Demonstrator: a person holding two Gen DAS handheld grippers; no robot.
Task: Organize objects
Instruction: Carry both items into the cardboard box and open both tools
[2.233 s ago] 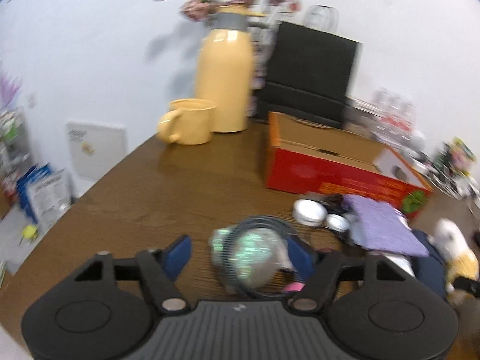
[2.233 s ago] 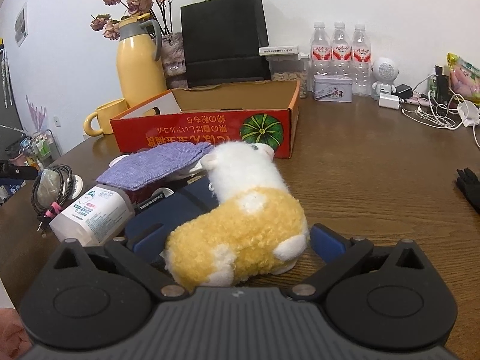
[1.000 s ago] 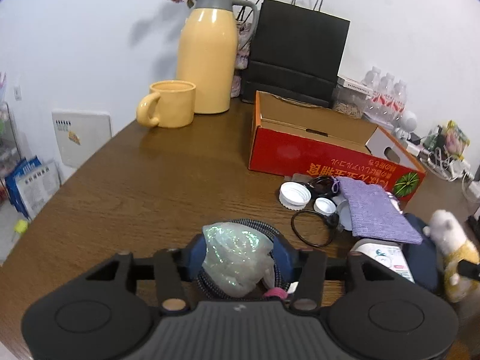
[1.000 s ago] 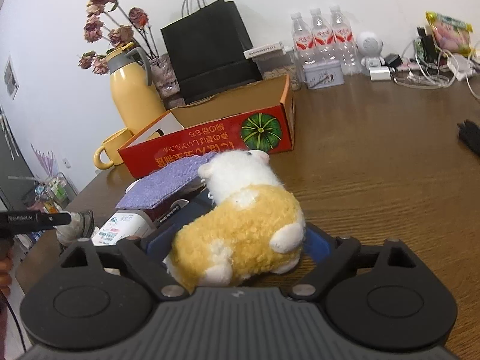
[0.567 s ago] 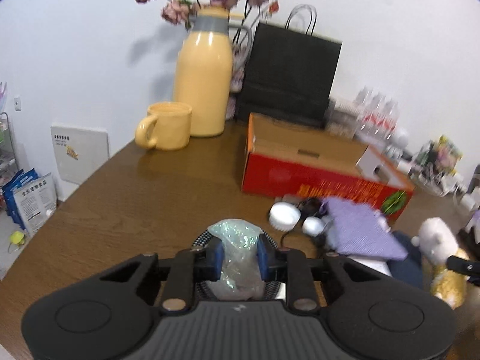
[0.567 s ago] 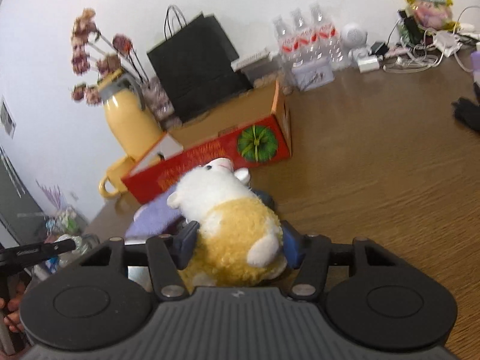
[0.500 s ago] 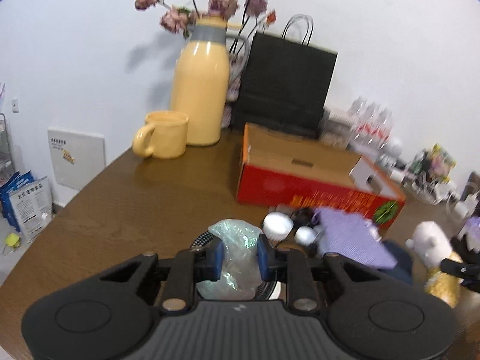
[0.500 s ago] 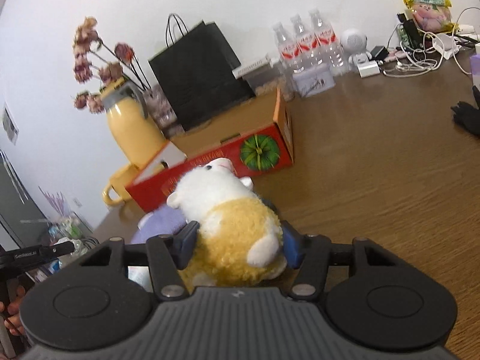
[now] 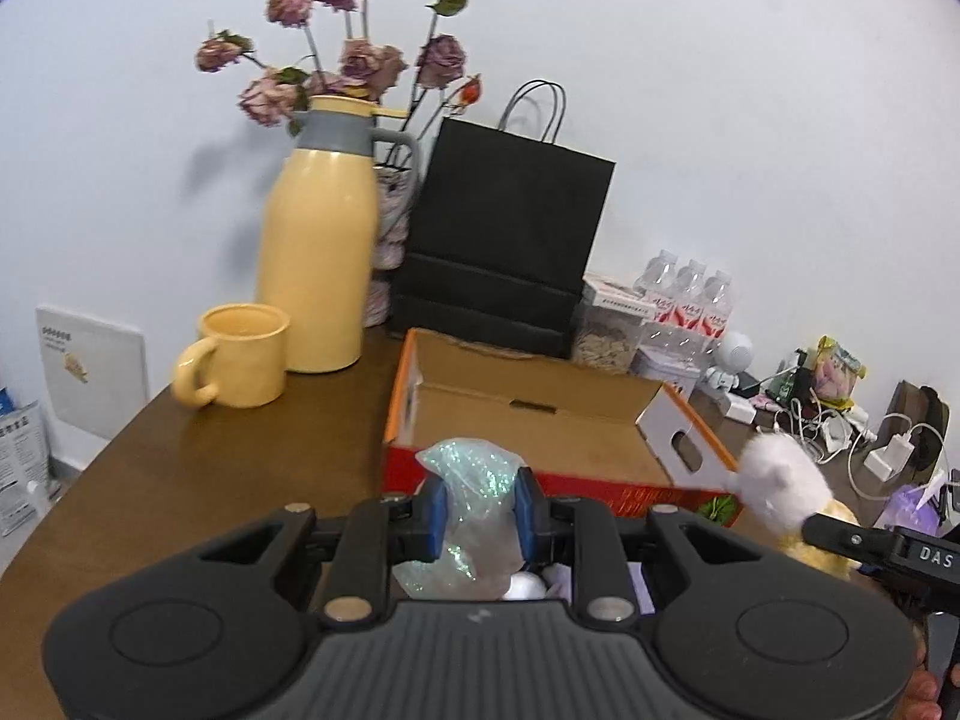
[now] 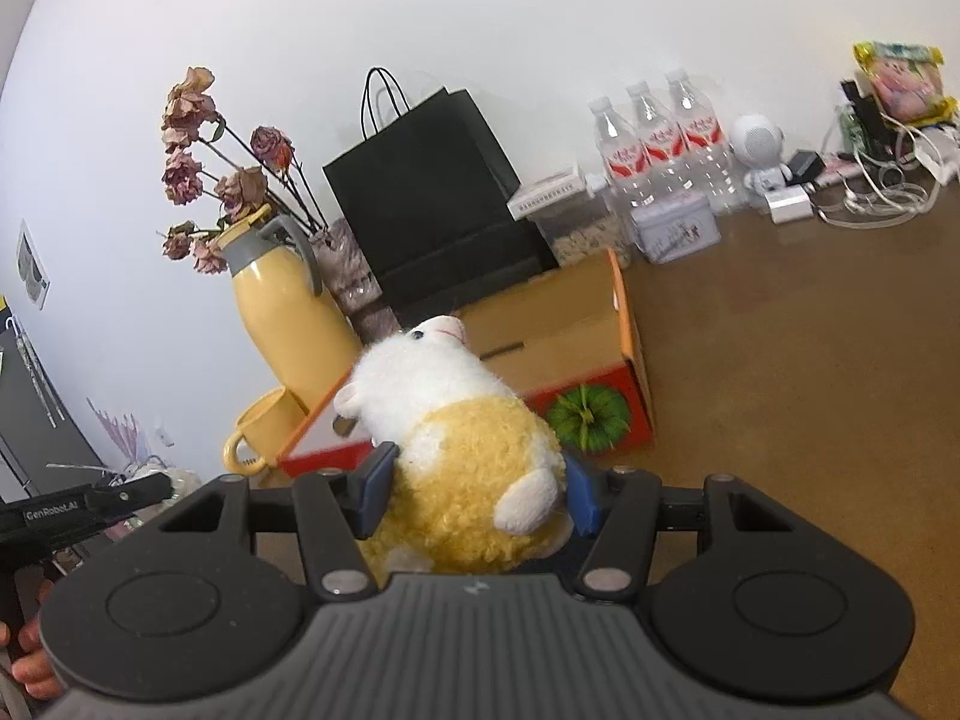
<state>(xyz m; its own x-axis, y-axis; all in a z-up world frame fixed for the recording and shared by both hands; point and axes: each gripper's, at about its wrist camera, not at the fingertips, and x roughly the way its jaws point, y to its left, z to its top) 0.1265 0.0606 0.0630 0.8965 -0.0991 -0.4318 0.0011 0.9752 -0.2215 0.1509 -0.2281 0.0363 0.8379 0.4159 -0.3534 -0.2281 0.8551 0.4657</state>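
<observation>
Two loads head for one box: the left tool [image 9: 478, 513] is clamped on a glittery plastic bag [image 9: 474, 483], its jaws having just closed on it, while the right tool [image 10: 474, 495], which also closed within the past second, grips a yellow-and-white plush toy [image 10: 462, 444]. Both items hang clear of the counter [image 10: 798, 396], just short of the open red cardboard box [image 9: 540, 414] beside the yellow jug [image 9: 318, 264] and mug [image 9: 240, 357]. The carry step appears under way; next, each load likely needs moving over the box's rim and releasing inside without the two tools colliding.
</observation>
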